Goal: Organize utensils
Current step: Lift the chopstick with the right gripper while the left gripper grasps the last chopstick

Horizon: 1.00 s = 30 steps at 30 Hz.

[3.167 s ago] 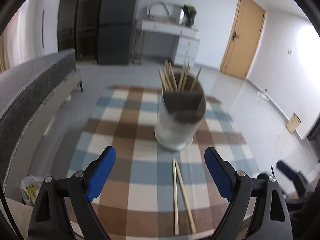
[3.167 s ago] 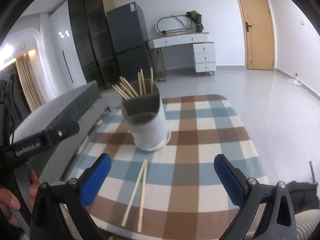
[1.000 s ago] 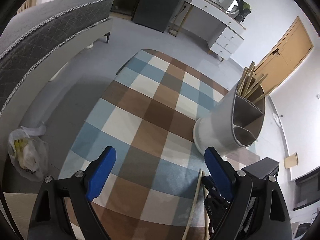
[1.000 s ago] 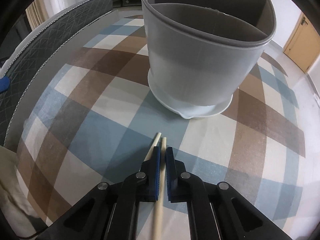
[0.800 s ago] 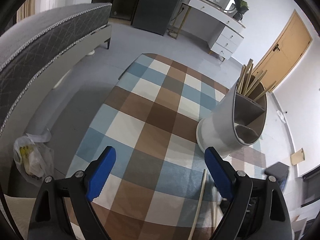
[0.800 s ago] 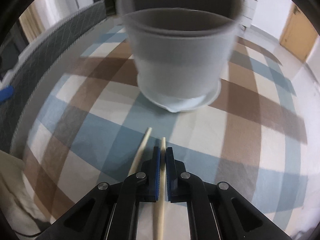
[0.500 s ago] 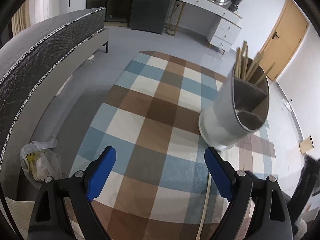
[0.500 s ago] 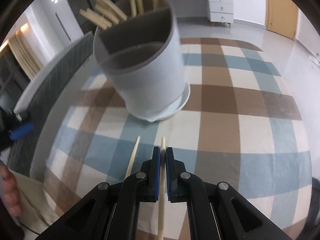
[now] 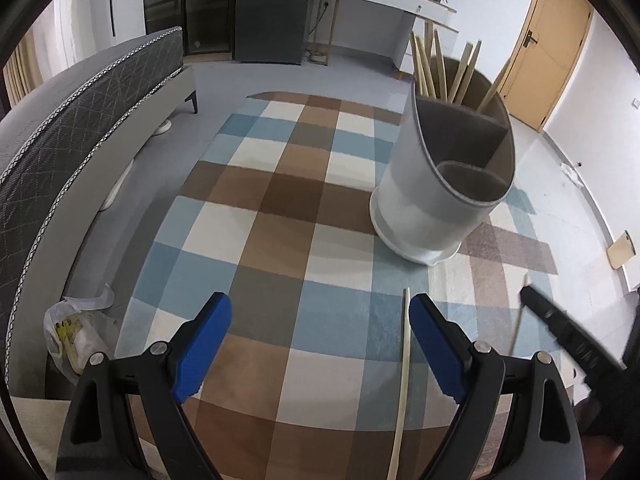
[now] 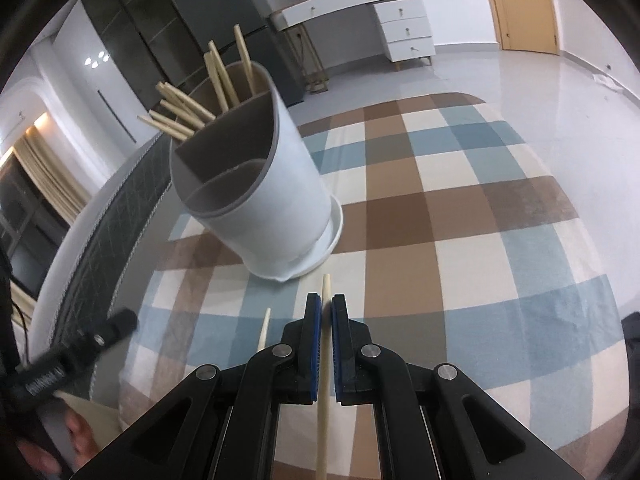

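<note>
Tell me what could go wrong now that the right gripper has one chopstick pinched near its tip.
The right gripper pinches the chopstick near one end, so the long free part could swing or slip on the way to the holder. The compartment with chopsticks is crowded with splayed sticks, so the new one might catch on them or land in an empty section. The second chopstick lies beside the open left gripper and could get knocked off the table edge.

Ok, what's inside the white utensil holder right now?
The utensil holder has wooden chopsticks standing in its back compartment. The front compartments look empty near the rim; their bottoms are hidden.
</note>
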### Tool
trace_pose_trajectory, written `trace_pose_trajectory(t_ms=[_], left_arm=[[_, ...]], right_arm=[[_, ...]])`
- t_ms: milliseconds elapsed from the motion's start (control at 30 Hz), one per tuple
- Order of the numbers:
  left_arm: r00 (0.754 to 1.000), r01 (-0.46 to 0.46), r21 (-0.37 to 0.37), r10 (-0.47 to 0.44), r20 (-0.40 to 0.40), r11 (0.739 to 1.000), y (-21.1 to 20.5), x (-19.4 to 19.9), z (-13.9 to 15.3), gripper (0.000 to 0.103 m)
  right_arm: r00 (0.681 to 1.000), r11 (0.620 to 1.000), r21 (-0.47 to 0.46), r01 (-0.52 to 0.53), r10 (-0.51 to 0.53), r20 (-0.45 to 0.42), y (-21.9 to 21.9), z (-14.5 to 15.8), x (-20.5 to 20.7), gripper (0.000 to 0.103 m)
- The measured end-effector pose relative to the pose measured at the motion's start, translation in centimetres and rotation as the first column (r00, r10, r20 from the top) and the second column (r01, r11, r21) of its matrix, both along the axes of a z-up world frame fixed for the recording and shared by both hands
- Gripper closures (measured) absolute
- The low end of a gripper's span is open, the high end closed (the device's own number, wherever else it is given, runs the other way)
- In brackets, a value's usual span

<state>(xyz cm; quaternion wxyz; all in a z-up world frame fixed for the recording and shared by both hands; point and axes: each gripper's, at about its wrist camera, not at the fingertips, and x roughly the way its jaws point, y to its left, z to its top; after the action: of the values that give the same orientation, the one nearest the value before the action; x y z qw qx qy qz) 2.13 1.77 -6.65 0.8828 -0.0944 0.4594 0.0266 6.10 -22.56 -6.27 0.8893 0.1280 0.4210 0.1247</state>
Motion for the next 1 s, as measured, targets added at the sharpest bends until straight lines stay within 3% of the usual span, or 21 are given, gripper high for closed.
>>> trace_pose_trajectory(t_ms=[300, 600, 767, 900, 1000], left_arm=[[0.991, 0.045, -0.070, -0.054, -0.126, 0.997, -2.1, 0.9, -2.5, 0.016], [0.967, 0.180, 0.079, -0.162, -0.195, 0.980, -6.9, 2.6, -4.1, 0.016], [0.955, 0.208, 0.107, -0.178, -0.239, 0.972, -8.1, 3.4, -5.3, 0.017], [0.941, 0.227, 0.100, -0.192, -0.279, 0.969, -8.8, 3.8, -6.4, 0.033], [0.940, 0.230, 0.093, -0.196, -0.277, 0.969, -9.1, 3.9, -6.7, 0.036]], right_arm=[[0.996, 0.993, 0.080, 0.083, -0.086, 0.026, -2.8, 1.4, -0.1, 0.099], [0.991, 0.983, 0.120, 0.136, -0.136, -0.010, -4.4, 1.2, 0.5, 0.099], [0.989, 0.975, 0.169, 0.146, -0.148, -0.001, -5.4, 1.8, 0.7, 0.099], [0.987, 0.963, 0.216, 0.159, -0.160, -0.014, -6.2, 1.9, 1.1, 0.099], [0.986, 0.960, 0.225, 0.168, -0.167, -0.021, -6.5, 1.8, 1.3, 0.099]])
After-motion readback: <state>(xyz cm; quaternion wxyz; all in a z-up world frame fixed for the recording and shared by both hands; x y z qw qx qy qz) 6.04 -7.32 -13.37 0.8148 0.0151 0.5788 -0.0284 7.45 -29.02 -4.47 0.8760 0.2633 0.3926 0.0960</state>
